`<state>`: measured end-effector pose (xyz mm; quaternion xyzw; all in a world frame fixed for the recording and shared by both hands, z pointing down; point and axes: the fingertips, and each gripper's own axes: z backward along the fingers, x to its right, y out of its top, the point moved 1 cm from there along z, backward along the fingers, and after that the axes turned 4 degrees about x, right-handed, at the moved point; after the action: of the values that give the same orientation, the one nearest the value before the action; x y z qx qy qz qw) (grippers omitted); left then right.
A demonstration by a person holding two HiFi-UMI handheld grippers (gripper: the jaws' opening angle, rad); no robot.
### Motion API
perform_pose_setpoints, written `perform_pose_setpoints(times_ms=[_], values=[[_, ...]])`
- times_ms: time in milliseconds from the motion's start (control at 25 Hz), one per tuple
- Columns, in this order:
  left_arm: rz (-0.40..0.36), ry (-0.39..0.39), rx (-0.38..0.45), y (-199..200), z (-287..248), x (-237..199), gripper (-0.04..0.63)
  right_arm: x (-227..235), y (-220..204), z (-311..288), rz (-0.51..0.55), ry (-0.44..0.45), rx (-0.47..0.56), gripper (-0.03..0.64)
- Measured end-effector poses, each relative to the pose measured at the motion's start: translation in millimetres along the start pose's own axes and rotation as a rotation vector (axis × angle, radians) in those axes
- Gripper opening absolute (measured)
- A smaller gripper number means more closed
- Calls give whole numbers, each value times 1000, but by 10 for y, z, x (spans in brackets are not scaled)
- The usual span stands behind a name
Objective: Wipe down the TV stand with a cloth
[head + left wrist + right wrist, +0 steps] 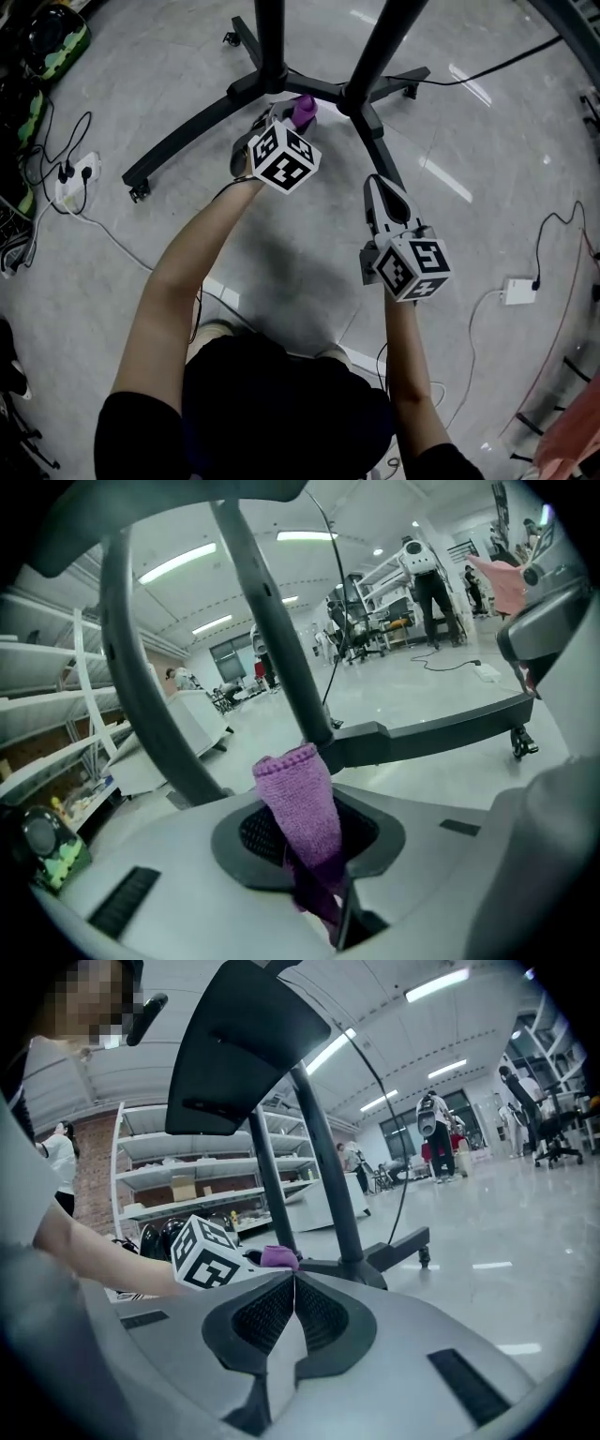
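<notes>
The black TV stand (281, 86) has two upright poles and splayed legs on castors. My left gripper (274, 118) is shut on a purple cloth (304, 111), which sits at the hub where the legs meet. In the left gripper view the cloth (302, 808) sticks up from between the closed jaws, close to a pole (281, 649). My right gripper (384, 202) is shut with nothing in it, hanging beside the stand's right leg (380, 141). From the right gripper view I see the left gripper's marker cube (206, 1252) and the cloth (278, 1257) at the stand's base (375, 1255).
Grey tiled floor (469, 141) all round. A white power strip (73, 178) with cables lies at the left, a small white box (517, 291) with a cable at the right. A black cable (506, 64) runs from the stand. Shelving (187, 1185) and people (436, 1133) stand far off.
</notes>
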<state>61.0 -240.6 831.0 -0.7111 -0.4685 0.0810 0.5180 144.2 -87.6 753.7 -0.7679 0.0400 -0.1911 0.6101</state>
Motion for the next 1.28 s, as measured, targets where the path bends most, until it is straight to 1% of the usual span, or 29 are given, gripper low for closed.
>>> perform_pose_setpoints(times_ms=[120,280,440,600,680,840,920,1080,1280], values=[[52,25,1,-126,301,-215,83,-190,31,-120,19,38,-16,23],[61,52,6,-276,726,-510,83,-403,49,-276,25,66,-22,23],[91,94,-23,-635,1187,-860,83,-666,-71,-432,16,111,-38,23],[91,166,-77,-1086,1595,-1204,83,-894,-205,-547,-1,158,-57,23],[105,202,-98,-1292,1759,-1318,83,-967,-271,-596,2,169,-66,23],[177,277,-118,-1611,2030,-1511,83,-1132,-411,-740,-4,195,-82,23],[198,305,-126,-1751,2168,-1598,83,-1249,-475,-812,-3,216,-87,23],[209,362,-165,-2055,2516,-1797,83,-1475,-609,-919,6,259,-97,23],[212,404,-223,-2387,2769,-1934,83,-1587,-756,-897,6,277,-112,23]])
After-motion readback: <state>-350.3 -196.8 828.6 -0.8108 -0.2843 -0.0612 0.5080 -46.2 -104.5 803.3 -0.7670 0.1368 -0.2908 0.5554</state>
